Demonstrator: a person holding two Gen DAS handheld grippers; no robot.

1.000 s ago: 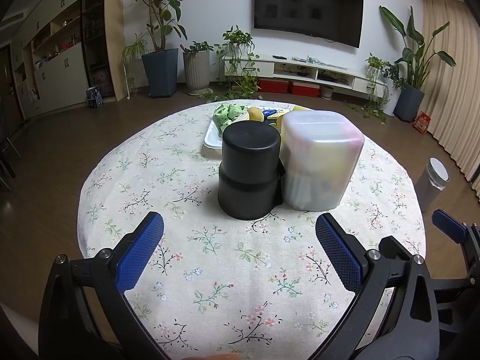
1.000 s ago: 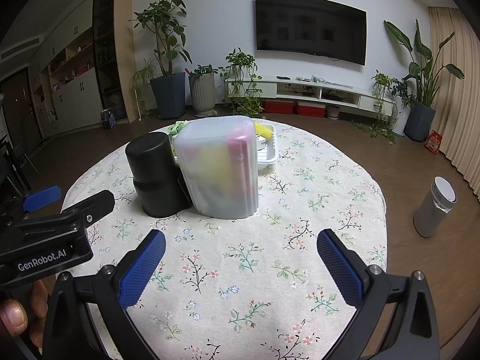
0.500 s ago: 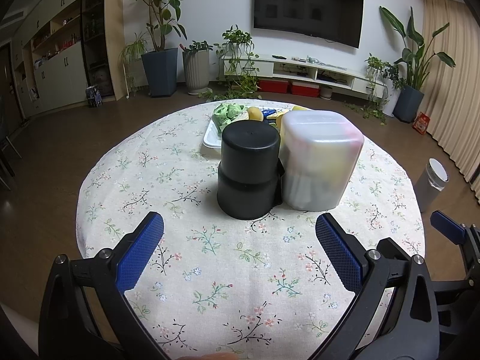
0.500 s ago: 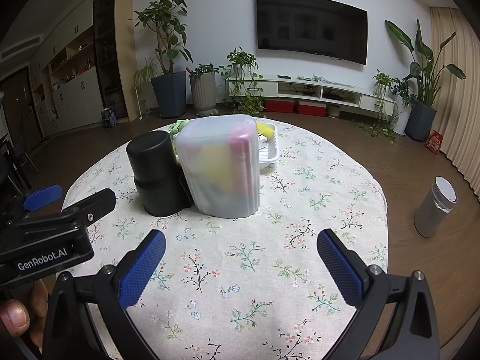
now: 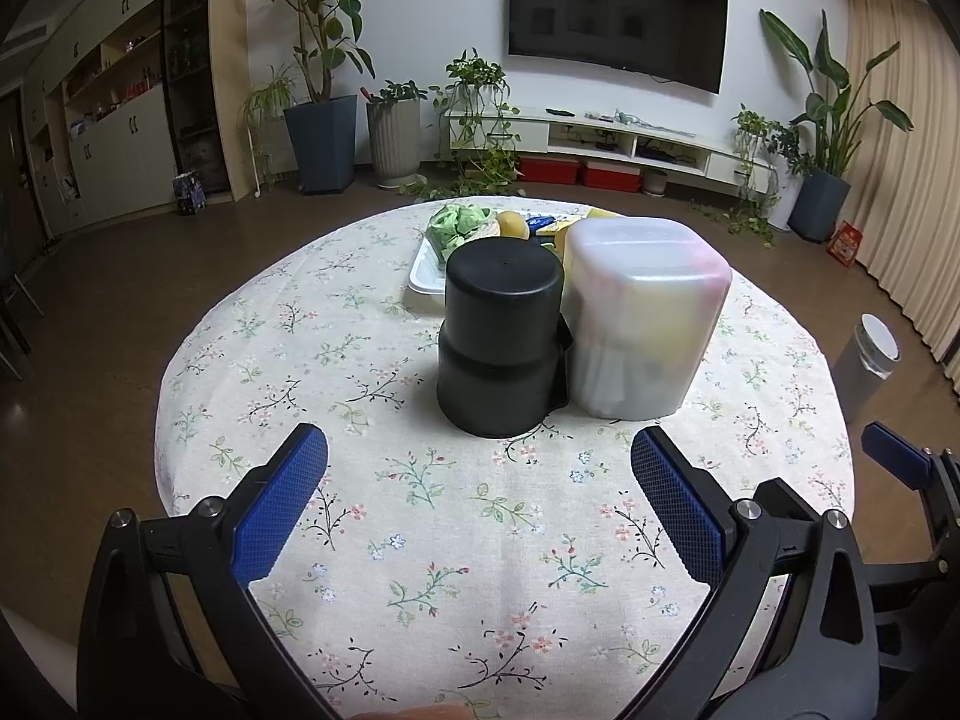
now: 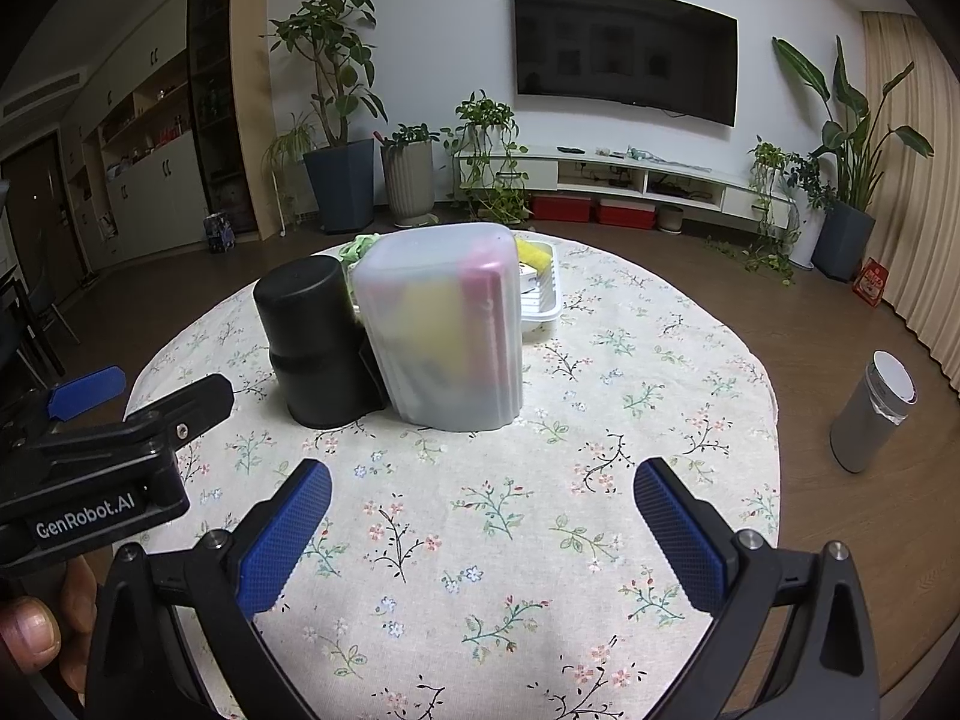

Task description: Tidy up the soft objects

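vs 1.0 s and 0.5 s ago: almost no change. both views hold the same framing, only a slight drift; table layout unchanged.

left gripper (image 5: pixel 479 477): jaws spread wide, nothing between the blue pads (image 5: pixel 282 501), hovering over the near part of the floral tablecloth (image 5: pixel 300 324). same opening as before.

right gripper (image 6: pixel 482 510): also wide open, empty, over the near cloth. left gripper body w/ "genrobot.ai" label shows at left edge of right wrist view; a thumb (image 6: pixel 30 636) at lower left corner.

task items: black cylindrical container (image 5: pixel 501 336) upside down at table centre, touching/just beside a translucent white plastic bin (image 5: pixel 645 318), also inverted; yellow and pink shapes show through its wall, can't tell what they are. behind both, a white tray (image 5: pixel 423 276) holding a green soft item (image 5: pixel 459 222), yellow pieces and sth blue, partly hidden. none of these shifted since earlier frames.

floor, right of table: grey cylindrical bin (image 6: pixel 873 414) w/ white top. tv (image 5: pixel 618 15) on far wall.
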